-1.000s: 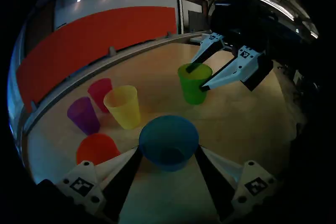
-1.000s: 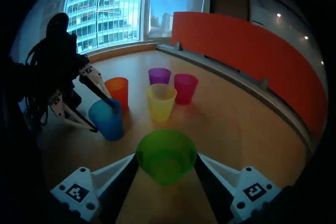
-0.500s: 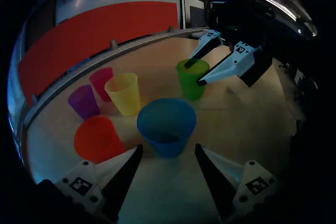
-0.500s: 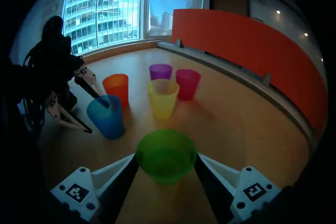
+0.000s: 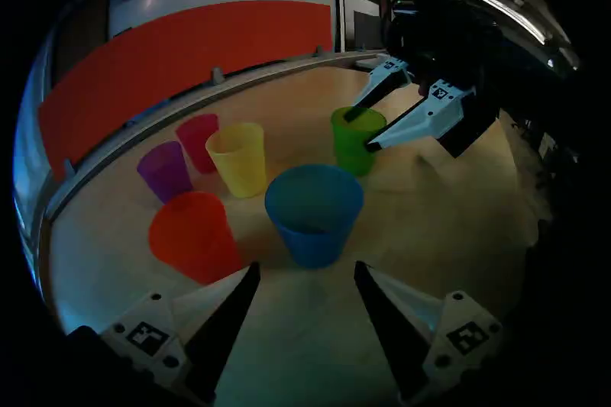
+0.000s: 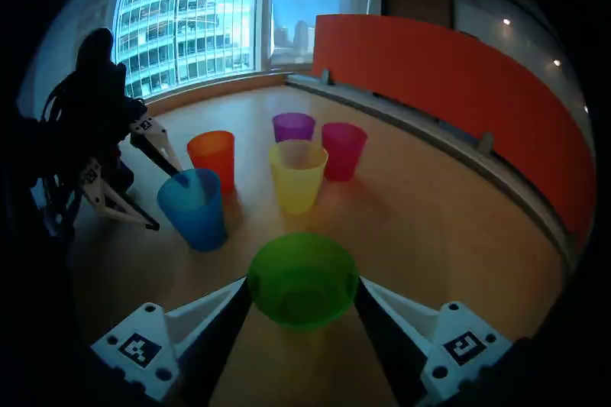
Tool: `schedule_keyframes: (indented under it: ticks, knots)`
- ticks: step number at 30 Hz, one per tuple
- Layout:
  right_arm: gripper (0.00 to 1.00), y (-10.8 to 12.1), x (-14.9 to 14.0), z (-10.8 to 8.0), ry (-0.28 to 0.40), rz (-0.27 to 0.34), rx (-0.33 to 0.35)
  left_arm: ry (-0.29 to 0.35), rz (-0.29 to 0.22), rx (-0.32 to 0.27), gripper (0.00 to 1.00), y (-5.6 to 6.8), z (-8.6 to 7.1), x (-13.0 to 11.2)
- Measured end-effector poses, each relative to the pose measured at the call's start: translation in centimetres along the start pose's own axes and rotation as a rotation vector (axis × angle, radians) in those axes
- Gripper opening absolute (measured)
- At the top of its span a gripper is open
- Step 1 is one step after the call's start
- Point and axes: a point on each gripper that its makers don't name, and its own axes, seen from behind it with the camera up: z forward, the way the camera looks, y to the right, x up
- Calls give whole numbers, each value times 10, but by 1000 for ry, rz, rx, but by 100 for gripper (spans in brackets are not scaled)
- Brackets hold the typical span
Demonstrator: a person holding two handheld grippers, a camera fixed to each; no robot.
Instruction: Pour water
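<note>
Right gripper (image 6: 303,286) clamping green cup (image 6: 302,273), left gripper (image 5: 306,268) agape, blue cup (image 5: 314,212) free

No words, numbers or brands are showing legibly. Black-and-white square markers (image 5: 147,337) are sitting on the left tool (image 5: 305,266) at 7 and 5 o'clock, and likewise on the right tool (image 6: 302,281), carrying no readable characters.

Yellow cup (image 6: 296,176) stands mid wooden table (image 6: 428,239) w/ purple cup (image 6: 293,127) just behind, pink cup (image 6: 342,150) behind-right, orange cup (image 6: 211,159) at left; red-orange wall panel (image 6: 458,79) well beyond at right, window (image 6: 191,17) w/ towers far left.
</note>
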Motion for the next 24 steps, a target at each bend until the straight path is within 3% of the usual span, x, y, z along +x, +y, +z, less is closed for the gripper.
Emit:
schedule_keyframes:
  ticks: [12, 24]
  knots:
    - [99, 1, -2, -10, 1, 7, -21, 13, -23, 25, 92, -5, -11, 2]
    - [100, 2, -14, -32, 7, 34, -60, 26, -73, 85, 92, -25, -30, -2]
